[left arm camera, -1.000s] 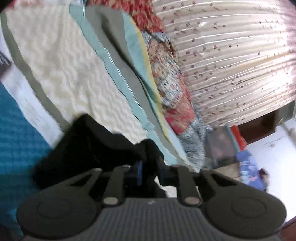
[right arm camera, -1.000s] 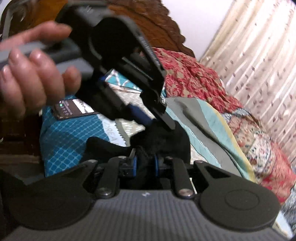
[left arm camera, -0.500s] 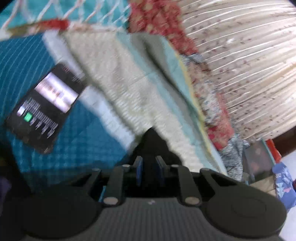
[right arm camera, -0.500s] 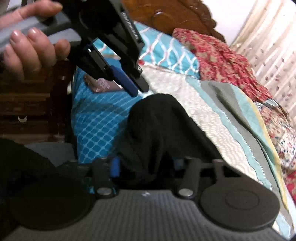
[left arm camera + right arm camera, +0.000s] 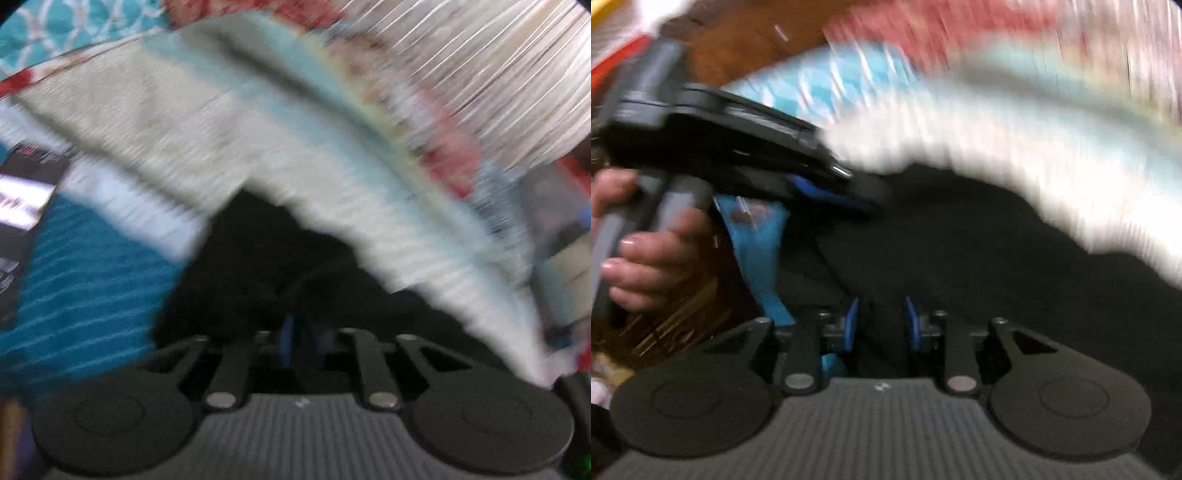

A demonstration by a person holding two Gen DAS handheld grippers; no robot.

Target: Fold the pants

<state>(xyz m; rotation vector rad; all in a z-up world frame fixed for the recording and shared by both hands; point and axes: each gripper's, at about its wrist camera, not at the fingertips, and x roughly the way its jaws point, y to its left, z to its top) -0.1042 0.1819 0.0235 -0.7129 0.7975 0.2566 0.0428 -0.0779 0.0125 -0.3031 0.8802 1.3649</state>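
The black pants point(image 5: 266, 273) lie bunched on the bed, and both views are badly motion-blurred. My left gripper point(image 5: 301, 343) is shut on a fold of the pants, its blue pads close together with dark cloth between them. In the right wrist view the pants point(image 5: 979, 258) spread wide across the cream bedspread. My right gripper point(image 5: 879, 325) has its blue pads a little apart with black cloth pinched between them. The left gripper point(image 5: 849, 192) also shows there, held by a hand, its tip on the cloth.
A phone point(image 5: 22, 206) with a lit screen lies on the teal patterned sheet point(image 5: 81, 295) at the left. The cream and pale-blue bedspread point(image 5: 221, 129) runs across the bed. A curtain point(image 5: 498, 62) hangs at the right. A wooden headboard point(image 5: 746, 48) stands behind.
Both grippers have swung fast and the views have blurred. The right gripper's pads have closed in on the cloth. More of the black pants is now spread on the bed.
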